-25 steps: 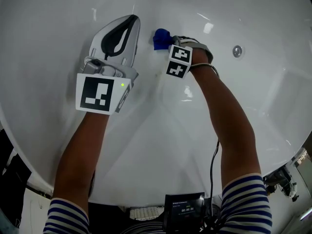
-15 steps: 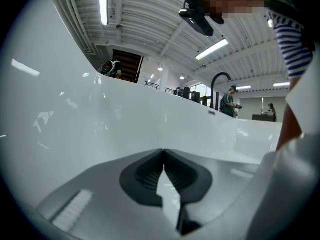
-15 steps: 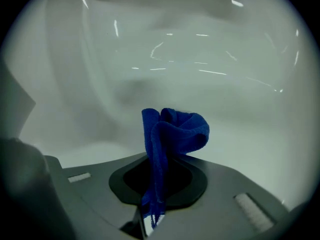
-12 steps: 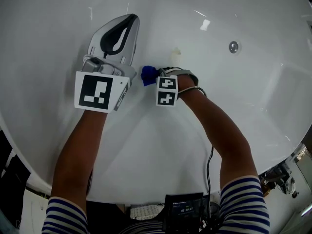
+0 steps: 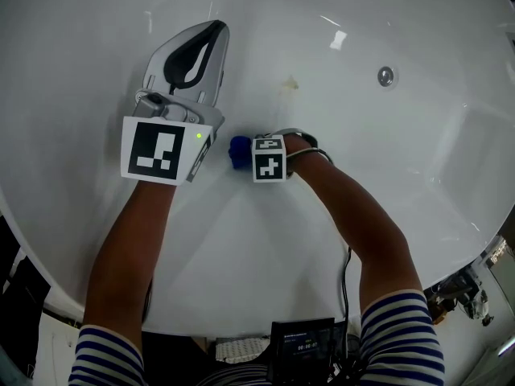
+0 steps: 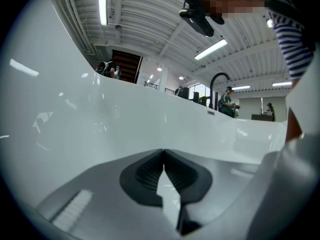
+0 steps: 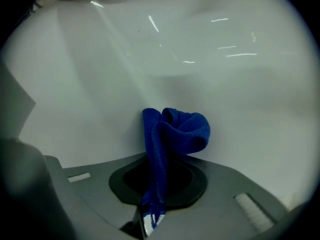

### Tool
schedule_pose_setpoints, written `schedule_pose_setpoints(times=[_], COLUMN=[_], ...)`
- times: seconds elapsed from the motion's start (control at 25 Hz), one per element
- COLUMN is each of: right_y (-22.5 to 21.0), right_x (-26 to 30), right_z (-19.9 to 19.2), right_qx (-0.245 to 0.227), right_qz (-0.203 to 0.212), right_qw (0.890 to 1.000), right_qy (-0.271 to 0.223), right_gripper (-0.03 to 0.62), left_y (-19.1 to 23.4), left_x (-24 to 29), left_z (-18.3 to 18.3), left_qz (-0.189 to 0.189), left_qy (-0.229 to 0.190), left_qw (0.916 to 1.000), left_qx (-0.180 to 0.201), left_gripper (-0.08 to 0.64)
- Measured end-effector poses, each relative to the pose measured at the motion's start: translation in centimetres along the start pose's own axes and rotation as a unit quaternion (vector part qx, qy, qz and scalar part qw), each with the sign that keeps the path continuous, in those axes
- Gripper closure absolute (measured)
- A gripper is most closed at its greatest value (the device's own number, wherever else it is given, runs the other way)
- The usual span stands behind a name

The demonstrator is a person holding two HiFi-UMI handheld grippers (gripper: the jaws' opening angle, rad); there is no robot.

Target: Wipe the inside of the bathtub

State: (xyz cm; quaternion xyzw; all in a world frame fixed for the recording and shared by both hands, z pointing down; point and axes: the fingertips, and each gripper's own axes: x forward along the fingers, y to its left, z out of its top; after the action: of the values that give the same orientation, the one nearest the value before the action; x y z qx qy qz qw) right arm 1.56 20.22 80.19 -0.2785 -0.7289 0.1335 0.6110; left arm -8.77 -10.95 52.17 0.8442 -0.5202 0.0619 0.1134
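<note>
The bathtub (image 5: 418, 175) fills the head view, white and glossy, and you have both grippers down inside it. Your right gripper (image 7: 156, 179) sits just left of the middle of that view. Its jaws are clamped on a blue cloth (image 7: 175, 126). In the right gripper view the cloth runs up from between the pads and folds over in a loose bunch beyond the tips, right against the white tub surface.

In the head view the cloth shows as a small blue lump between the two marker cubes, just beside your left one. Your left gripper (image 6: 163, 154) is in the upper left of the head view, pointing toward the top edge. Its jaw tips meet with nothing held between them, and only the white tub shows through the slit behind the tips. You cannot tell from these views whether it touches the tub.

A small yellowish mark (image 5: 290, 83) lies above the right gripper, apart from the cloth. A round metal fitting (image 5: 386, 76) sits in the upper right. Your striped sleeves (image 5: 402, 336) show at the bottom edge, with a small dark device with a display (image 5: 304, 346) between them.
</note>
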Motion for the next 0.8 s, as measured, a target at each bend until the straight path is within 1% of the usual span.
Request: schedule_pose_setpoints(times=[0.16, 0.32, 0.4, 0.56, 0.72, 0.8], right_y=[1.4, 2.5, 2.9, 3.5, 4.7, 4.9], right_x=[-0.4, -1.5, -1.8, -2.6, -3.6, -3.8], right_z=[0.1, 0.0, 0.0, -0.1, 0.0, 0.0], right_qx=[0.023, 0.033, 0.033, 0.038, 0.026, 0.024], right_qz=[0.080, 0.135, 0.149, 0.166, 0.184, 0.188], right_qw=[0.996, 0.990, 0.988, 0.985, 0.982, 0.982], right_qy=[-0.014, -0.011, -0.013, -0.019, -0.023, -0.025], right_gripper=[0.546, 0.548, 0.548, 0.547, 0.546, 0.546], left_y=[-0.1, -0.2, -0.3, -0.3, -0.5, -0.6], left_x=[0.1, 0.2, 0.2, 0.2, 0.2, 0.2], left_z=[-0.1, -0.2, -0.2, -0.2, -0.1, -0.2], left_qz=[-0.001, -0.004, -0.006, -0.007, -0.006, -0.007], left_qy=[0.001, 0.002, 0.002, 0.003, 0.004, 0.005], left_qw=[1.0000, 1.0000, 1.0000, 1.0000, 1.0000, 1.0000], left_qx=[0.001, 0.001, 0.001, 0.001, 0.002, 0.003], left_gripper=[0.558, 0.558, 0.558, 0.558, 0.558, 0.558])
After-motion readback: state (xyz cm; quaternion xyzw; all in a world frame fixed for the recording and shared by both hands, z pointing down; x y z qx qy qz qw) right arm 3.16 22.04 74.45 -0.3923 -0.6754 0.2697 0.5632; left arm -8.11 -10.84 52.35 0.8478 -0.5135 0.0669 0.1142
